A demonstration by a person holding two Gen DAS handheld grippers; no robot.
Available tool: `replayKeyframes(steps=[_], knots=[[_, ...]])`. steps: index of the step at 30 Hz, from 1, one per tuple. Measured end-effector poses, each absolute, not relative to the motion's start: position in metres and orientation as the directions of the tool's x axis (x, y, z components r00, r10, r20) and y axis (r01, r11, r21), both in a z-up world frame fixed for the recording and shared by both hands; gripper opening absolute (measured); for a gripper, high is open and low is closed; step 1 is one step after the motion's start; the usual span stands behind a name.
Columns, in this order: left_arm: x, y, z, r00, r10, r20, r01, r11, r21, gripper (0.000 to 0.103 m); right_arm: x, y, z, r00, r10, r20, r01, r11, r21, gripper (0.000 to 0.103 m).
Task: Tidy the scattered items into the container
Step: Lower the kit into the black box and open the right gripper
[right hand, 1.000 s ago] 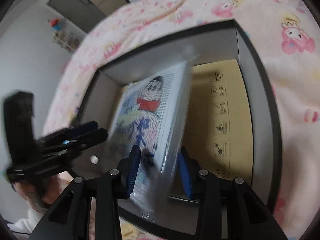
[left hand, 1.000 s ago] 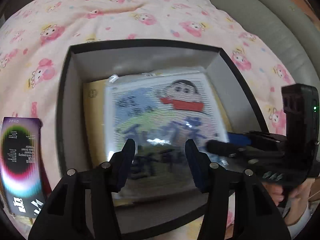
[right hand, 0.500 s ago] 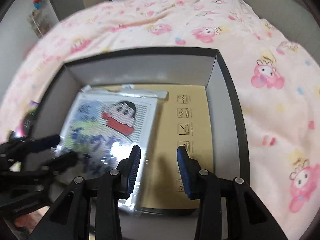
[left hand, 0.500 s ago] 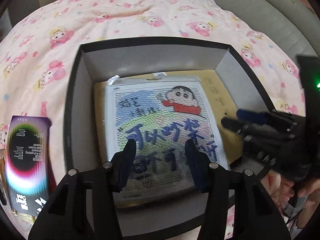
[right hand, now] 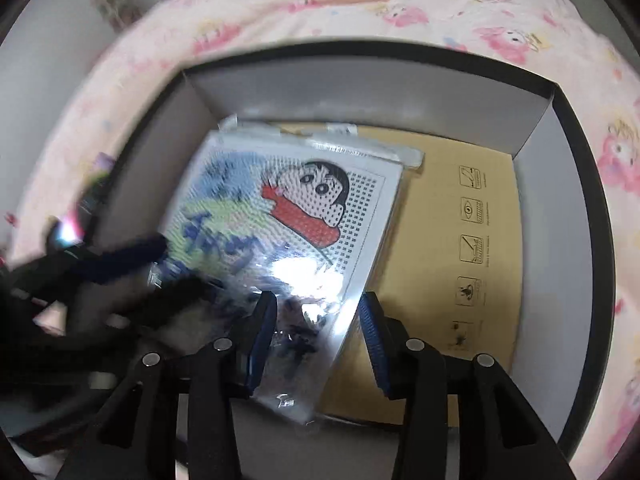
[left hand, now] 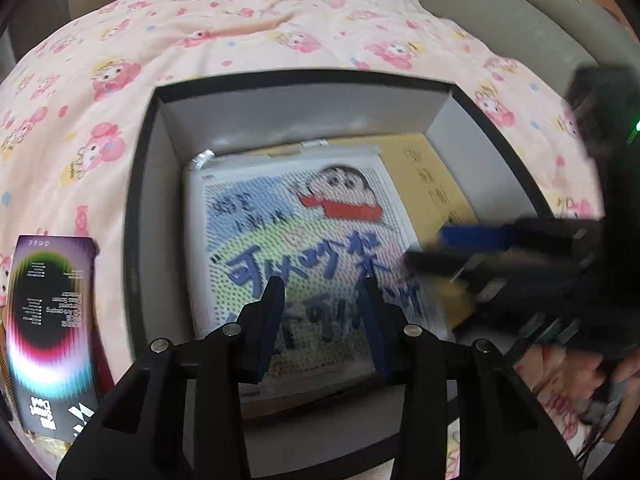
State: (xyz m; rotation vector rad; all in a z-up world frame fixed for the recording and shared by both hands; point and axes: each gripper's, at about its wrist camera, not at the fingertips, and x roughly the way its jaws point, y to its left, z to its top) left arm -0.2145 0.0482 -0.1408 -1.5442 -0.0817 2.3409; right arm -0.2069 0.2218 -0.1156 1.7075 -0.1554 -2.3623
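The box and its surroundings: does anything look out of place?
Yes. The purple packet lies outside the box, on the pink blanket. The cartoon packet sits skewed on the brown envelope inside.

The cartoon packet [right hand: 304, 216], clamped upright between the right gripper [right hand: 316, 334] fingers a second ago, now lies flat in the box [right hand: 568, 128], free beneath those parted fingers.
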Motion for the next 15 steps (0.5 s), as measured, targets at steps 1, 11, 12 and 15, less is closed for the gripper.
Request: replayKeyframes(steps=[1, 11, 12, 15], knots=[[-0.214, 0.05, -0.141, -0.342, 0.327, -0.881, -0.253, -0.935, -0.249, 0.04, -0.2, 0.228, -0.105, -0.341, -0.209, -0.916, 0.092, -0.978, 0.189, 0.04], [-0.229, 0.131, -0.145, -0.107, 0.495, -0.863, -0.336, -0.834, -0.437, 0.04, -0.201, 0.283, -0.052, -0.582, -0.027, -0.813, -0.06, -0.995, 0.077, 0.04], [-0.233, 0.14, -0.15, -0.078, 0.48, -0.874, -0.322, -0.842, -0.433, 0.04, -0.203, 0.283, -0.056, -0.581, 0.001, -0.814, -0.072, -0.996, 0.05, 0.04], [-0.241, 0.155, -0.159, -0.068, 0.412, -0.909, -0.297, -0.878, -0.375, 0.038, -0.206, 0.297, -0.063, -0.57, 0.037, -0.821, -0.076, -0.997, 0.007, 0.04]])
